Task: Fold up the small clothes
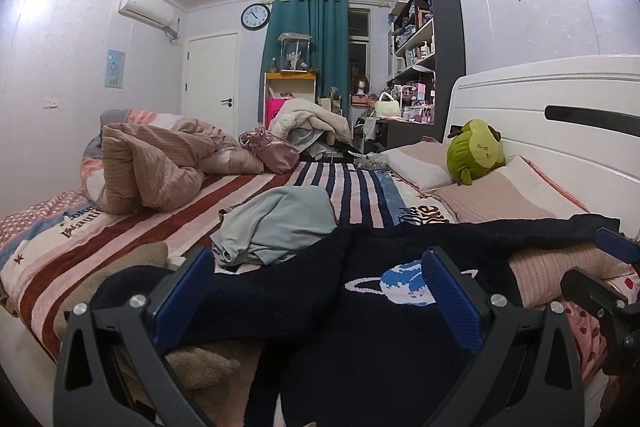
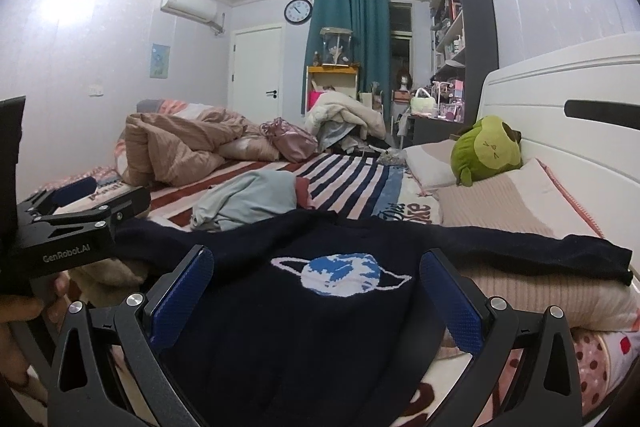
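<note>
A dark navy sweater with a blue planet motif lies spread face up on the bed's near edge; it also shows in the right wrist view. One sleeve runs right over a pink pillow. My left gripper is open, its blue pads spread wide just above the sweater's lower part. My right gripper is open too, over the sweater below the planet. A crumpled pale blue garment lies behind the sweater, seen also from the right wrist.
A striped blanket covers the bed. A bunched pink duvet lies at the far left, a green plush toy on pillows by the white headboard. A pink bag sits further back.
</note>
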`<action>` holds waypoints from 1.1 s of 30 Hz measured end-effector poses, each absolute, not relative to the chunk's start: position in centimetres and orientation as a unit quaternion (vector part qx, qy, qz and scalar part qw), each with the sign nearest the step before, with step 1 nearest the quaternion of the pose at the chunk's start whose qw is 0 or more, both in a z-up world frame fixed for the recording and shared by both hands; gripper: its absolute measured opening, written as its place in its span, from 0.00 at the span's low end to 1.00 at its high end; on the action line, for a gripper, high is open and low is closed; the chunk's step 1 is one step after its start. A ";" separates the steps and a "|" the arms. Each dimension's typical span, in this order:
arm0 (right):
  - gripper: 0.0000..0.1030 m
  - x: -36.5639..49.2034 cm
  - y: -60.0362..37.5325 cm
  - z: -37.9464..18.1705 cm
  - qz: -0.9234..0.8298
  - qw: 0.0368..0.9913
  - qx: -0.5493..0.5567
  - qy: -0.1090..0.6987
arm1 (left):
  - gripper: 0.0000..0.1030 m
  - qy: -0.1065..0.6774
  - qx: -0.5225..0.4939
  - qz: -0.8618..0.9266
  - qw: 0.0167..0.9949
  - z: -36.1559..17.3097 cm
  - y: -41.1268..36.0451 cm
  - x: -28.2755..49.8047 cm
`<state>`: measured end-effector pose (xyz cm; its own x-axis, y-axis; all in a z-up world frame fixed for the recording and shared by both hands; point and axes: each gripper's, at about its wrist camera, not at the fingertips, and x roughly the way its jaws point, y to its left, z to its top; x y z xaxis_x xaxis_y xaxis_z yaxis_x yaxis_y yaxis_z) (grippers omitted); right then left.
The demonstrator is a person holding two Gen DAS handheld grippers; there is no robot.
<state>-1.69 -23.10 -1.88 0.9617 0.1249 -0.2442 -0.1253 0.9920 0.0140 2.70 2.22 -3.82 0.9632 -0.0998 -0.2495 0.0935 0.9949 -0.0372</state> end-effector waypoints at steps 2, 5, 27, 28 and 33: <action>1.00 -1.7 -22.9 -1.8 0.062 0.990 -0.001 0.124 | 0.99 0.126 -0.013 -0.051 0.991 -3.8 2.2 2.6; 1.00 -1.7 -22.8 -1.8 0.063 0.990 -0.002 0.124 | 0.99 0.127 -0.013 -0.055 0.990 -3.8 2.1 2.6; 1.00 -1.5 -23.0 -2.0 0.063 0.990 -0.002 0.123 | 0.99 0.135 -0.004 -0.053 0.989 -4.5 1.6 2.4; 1.00 -1.5 -23.0 -2.0 0.063 0.990 -0.002 0.123 | 0.99 0.135 -0.003 -0.054 0.989 -4.5 1.5 2.4; 1.00 -1.4 -22.9 -2.0 0.063 0.990 -0.002 0.123 | 0.99 0.136 0.000 -0.055 0.989 -4.7 1.4 2.4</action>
<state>-1.45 -22.91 -2.05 0.9621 0.1233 -0.2431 -0.1245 0.9922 0.0105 2.40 1.43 -4.65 0.9569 -0.1078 -0.2696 0.1079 0.9941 -0.0147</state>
